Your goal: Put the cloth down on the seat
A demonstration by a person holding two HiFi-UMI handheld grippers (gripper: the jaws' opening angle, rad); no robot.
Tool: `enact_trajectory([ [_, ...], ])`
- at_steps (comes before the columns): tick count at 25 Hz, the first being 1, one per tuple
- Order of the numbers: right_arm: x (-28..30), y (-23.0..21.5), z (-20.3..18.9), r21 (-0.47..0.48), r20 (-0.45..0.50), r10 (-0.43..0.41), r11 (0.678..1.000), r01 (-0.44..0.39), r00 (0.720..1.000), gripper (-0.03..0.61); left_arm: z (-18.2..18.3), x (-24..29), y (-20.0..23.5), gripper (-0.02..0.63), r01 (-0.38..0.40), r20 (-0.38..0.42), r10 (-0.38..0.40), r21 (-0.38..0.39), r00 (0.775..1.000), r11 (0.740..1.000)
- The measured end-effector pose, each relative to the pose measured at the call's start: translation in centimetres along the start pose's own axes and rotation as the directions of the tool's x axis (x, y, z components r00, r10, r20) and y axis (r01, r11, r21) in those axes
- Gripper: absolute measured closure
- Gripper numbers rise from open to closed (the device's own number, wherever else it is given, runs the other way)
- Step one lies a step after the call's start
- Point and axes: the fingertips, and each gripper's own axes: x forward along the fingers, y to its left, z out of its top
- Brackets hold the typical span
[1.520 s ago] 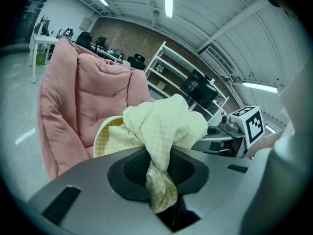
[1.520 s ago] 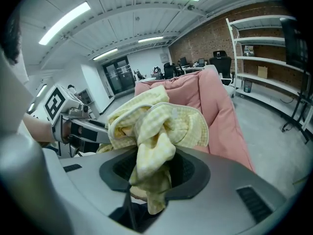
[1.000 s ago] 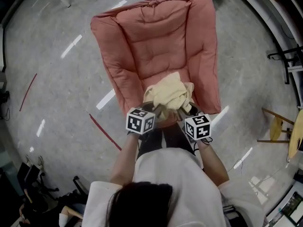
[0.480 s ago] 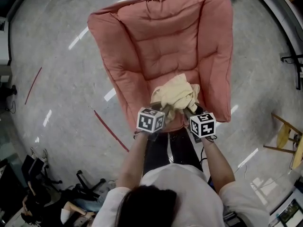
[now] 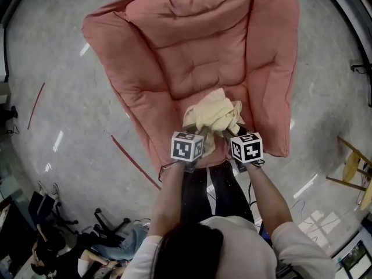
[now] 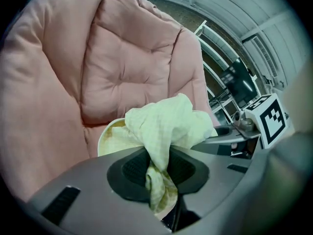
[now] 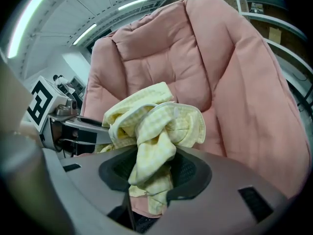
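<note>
A crumpled pale yellow checked cloth (image 5: 212, 112) hangs bunched between my two grippers, over the front of the pink cushioned seat (image 5: 197, 57). My left gripper (image 5: 199, 135) is shut on one part of the cloth (image 6: 166, 124), which is pinched between its dark pads and trails down through them. My right gripper (image 5: 232, 133) has another fold of the cloth (image 7: 156, 126) between its pads; its jaws are opening while the pads still touch the fabric. The two grippers sit close side by side. The cloth hides the fingertips in the head view.
The padded chair's back (image 7: 195, 58) and side cushions rise around the seat. A red line (image 5: 133, 161) marks the grey floor to the left. A wooden stool (image 5: 351, 167) stands at the right, and dark office chairs (image 5: 40, 214) at the lower left. Shelving (image 6: 225, 82) stands behind the chair.
Both grippers have carried the cloth forward, further over the seat's front edge, and the chair has grown larger in view. The cloth stays bunched between the two grippers.
</note>
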Motion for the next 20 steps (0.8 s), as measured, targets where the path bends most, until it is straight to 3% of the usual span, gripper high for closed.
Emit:
enact_trajectory([
  [11,5.4,-4.1,-0.4,0.019,-0.068,-0.046,0.999,0.048,0.997,0.379,0.4,6.0,2.8,0.514,-0.036,-0.074,0.036,-0.007,0.997,0.999],
  [16,7.9,-3.9,-1.5,0.034,-0.104,-0.043,0.998,0.047,0.994,0.358,-0.5,7.4,4.5,0.514,-0.048,-0.087,0.044,-0.04,0.995,0.998],
  [20,7.8,-2.8,-1.7,0.057,-0.108,-0.031,0.998,0.038,0.994,0.3,-0.7,6.8,4.5,0.514,-0.043,-0.085,0.034,-0.106,0.996,0.993],
])
